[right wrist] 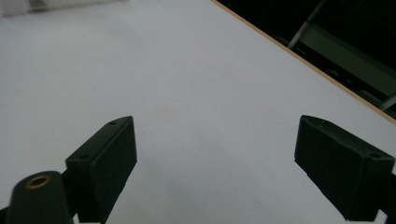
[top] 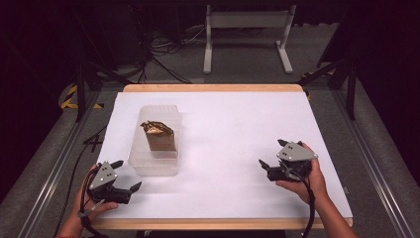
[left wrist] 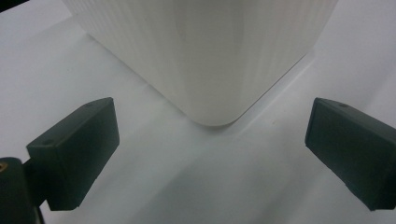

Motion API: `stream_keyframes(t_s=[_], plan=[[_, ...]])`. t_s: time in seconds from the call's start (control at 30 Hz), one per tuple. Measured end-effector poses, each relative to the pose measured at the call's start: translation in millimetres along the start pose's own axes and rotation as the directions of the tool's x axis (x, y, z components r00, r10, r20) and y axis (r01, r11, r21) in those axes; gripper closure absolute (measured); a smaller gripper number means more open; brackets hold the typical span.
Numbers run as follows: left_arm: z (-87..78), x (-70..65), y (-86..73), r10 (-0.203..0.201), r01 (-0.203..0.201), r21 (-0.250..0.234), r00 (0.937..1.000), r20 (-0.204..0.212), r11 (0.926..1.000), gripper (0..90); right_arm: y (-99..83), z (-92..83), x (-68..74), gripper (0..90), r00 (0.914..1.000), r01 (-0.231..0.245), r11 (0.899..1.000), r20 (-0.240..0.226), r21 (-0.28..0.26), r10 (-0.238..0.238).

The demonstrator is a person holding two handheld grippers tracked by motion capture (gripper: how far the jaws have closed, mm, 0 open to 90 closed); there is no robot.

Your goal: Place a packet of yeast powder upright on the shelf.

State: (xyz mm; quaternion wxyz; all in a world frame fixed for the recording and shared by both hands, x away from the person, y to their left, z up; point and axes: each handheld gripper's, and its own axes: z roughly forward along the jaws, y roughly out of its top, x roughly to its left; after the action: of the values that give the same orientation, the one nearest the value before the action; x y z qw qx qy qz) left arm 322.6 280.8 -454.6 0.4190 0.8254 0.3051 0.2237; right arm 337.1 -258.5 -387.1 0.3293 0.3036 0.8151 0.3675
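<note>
Clear plastic container (top: pixel 155 141) sits left of centre on the white table (top: pixel 237 134), holding a brown paper bag (top: pixel 159 136). Left gripper (top: pixel 122 177) waits just near its corner, jaws spread. Right gripper (top: pixel 271 154) rests well apart at right, jaws released.

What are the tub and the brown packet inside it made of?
Tub: likely thin translucent plastic, frosted and faintly ribbed, since the packet shows through its wall. Packet: looks like crinkled foil or metallised film, shiny golden at the folded top; the exact material is unclear.
</note>
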Motion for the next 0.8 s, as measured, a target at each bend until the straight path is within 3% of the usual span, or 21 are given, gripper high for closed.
stream_keyframes(t_s=[0.27,0.47,0.8], plan=[[-0.6,0.5,0.2,-0.001,0.001,-0.004,1.0,-0.008,1.0,3.8,-25.4,-15.0,-10.0,12.8,0.9978,-0.06,0.998,0.026,0.009,0.06],[-0.3,0.9,0.7,-0.001,0.001,-0.007,1.0,-0.007,1.0,3.9,-39.5,-26.1,-13.7,11.7,0.9978,-0.06,0.998,0.03,0.007,0.059],[0.1,1.5,1.1,-0.007,0.007,-0.011,1.0,-0.005,0.9999,3.8,-65.2,-45.9,-19.3,10.9,0.9912,-0.112,0.994,0.07,-0.005,0.112]])
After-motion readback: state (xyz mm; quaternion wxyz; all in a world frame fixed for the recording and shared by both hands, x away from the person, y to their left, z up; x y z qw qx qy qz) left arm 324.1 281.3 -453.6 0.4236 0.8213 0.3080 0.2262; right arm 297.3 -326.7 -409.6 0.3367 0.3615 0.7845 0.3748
